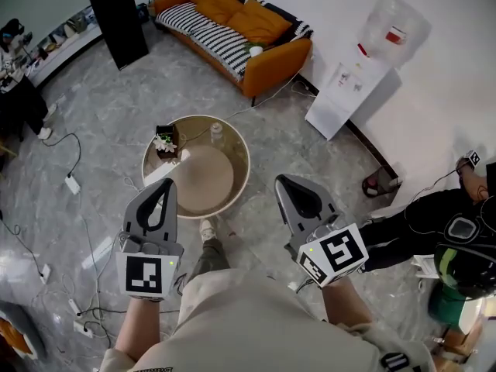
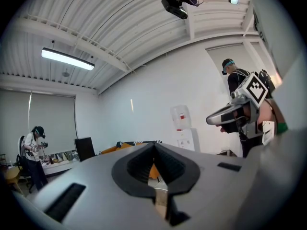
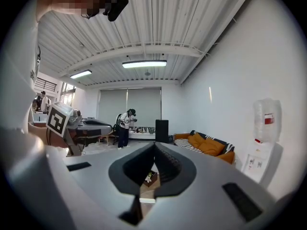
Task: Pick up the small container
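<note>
A small clear container (image 1: 216, 132) stands on the far side of the round beige table (image 1: 203, 183), next to a potted plant in a black box (image 1: 165, 139). My left gripper (image 1: 169, 183) is held over the table's near left edge, its jaws shut with nothing between them. Right of the table, over the floor, my right gripper (image 1: 280, 180) also has its jaws together and empty. Both grippers point level across the room in their own views, the left gripper (image 2: 154, 145) towards the sofa and the right gripper (image 3: 154, 144) towards the plant (image 3: 149, 177).
An orange sofa (image 1: 232, 22) with a striped throw lines the far wall. A black cabinet (image 1: 118, 20) stands to its left and a water dispenser (image 1: 349, 84) to its right. Cables (image 1: 74, 180) trail over the marble floor. A person (image 1: 442, 223) sits at the right.
</note>
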